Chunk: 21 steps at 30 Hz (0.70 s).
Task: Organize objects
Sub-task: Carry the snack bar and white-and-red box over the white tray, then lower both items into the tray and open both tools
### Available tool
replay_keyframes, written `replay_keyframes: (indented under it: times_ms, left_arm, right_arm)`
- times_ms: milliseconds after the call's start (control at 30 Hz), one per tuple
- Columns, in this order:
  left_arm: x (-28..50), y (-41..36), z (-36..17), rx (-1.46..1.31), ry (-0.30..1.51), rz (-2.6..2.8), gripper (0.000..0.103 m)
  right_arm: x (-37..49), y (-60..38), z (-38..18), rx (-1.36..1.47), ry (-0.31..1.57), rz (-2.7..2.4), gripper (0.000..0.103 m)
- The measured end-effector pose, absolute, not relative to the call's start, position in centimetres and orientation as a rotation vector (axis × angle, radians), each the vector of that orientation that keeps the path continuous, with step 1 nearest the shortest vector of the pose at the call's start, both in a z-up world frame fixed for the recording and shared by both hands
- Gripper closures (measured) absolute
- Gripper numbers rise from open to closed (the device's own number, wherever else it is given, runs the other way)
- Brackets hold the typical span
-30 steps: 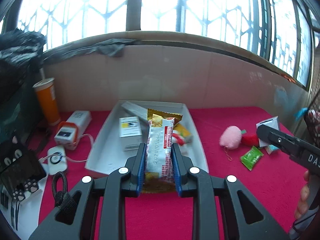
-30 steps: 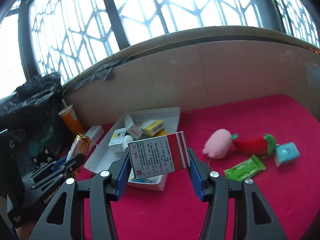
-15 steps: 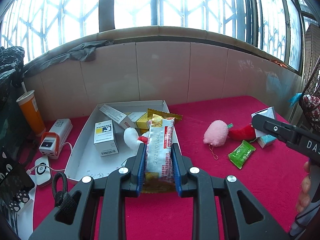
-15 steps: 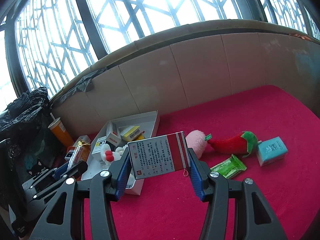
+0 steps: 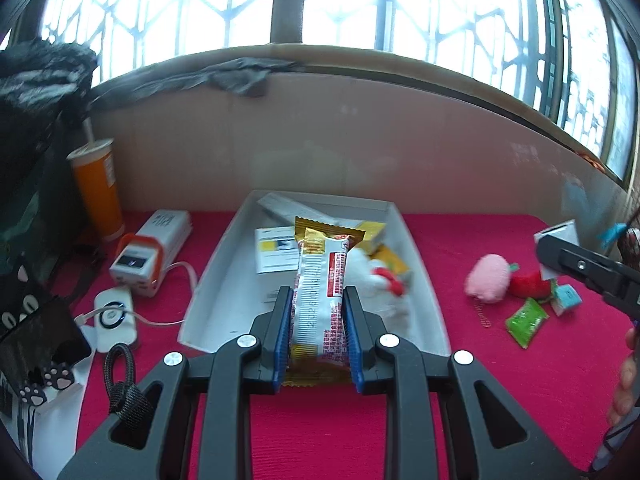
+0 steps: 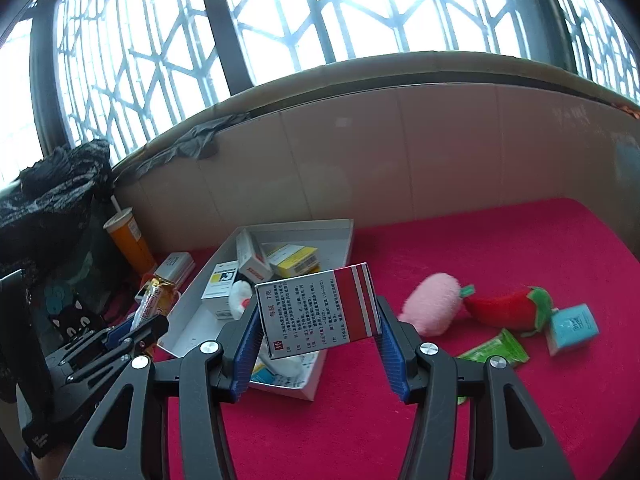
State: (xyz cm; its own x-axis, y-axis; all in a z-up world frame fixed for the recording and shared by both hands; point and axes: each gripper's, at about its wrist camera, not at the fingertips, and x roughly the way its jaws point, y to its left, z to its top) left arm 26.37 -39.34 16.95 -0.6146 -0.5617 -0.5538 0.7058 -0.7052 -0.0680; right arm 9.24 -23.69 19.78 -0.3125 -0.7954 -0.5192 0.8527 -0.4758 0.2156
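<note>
My left gripper [image 5: 317, 300] is shut on a silver and gold snack bar [image 5: 322, 292], held just before the near rim of a white tray [image 5: 216, 276]. The tray holds several medicine boxes and a small white plush. My right gripper [image 6: 316, 316] is shut on a white and red medicine box [image 6: 320, 312], held above the tray's [image 6: 344, 248] near right corner. In the right wrist view the left gripper [image 6: 136, 332] with its snack bar [image 6: 154, 300] shows at the left. The right gripper's tip [image 5: 580, 272] enters the left wrist view from the right.
On the red cloth right of the tray lie a pink plush [image 6: 434, 302], a red chilli plush [image 6: 506, 310], a green sachet [image 6: 494, 350] and a small blue box [image 6: 572, 328]. Left of the tray stand an orange cup [image 5: 98, 192], a white and orange device [image 5: 150, 252] and cables. A tiled wall runs behind.
Both grippers pulled back from the tray half a second ago, then came close to it again. Each keeps its hold on its item.
</note>
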Motion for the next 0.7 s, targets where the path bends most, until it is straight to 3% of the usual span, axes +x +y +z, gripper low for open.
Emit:
replay_keyframes:
  times_ms: [700]
  left_arm:
    - [25.2, -45.9, 13.3, 0.697, 0.516, -2.282, 0.079]
  right_arm:
    - [8.0, -36.8, 18.5, 0.700, 0.258, -1.925, 0.045]
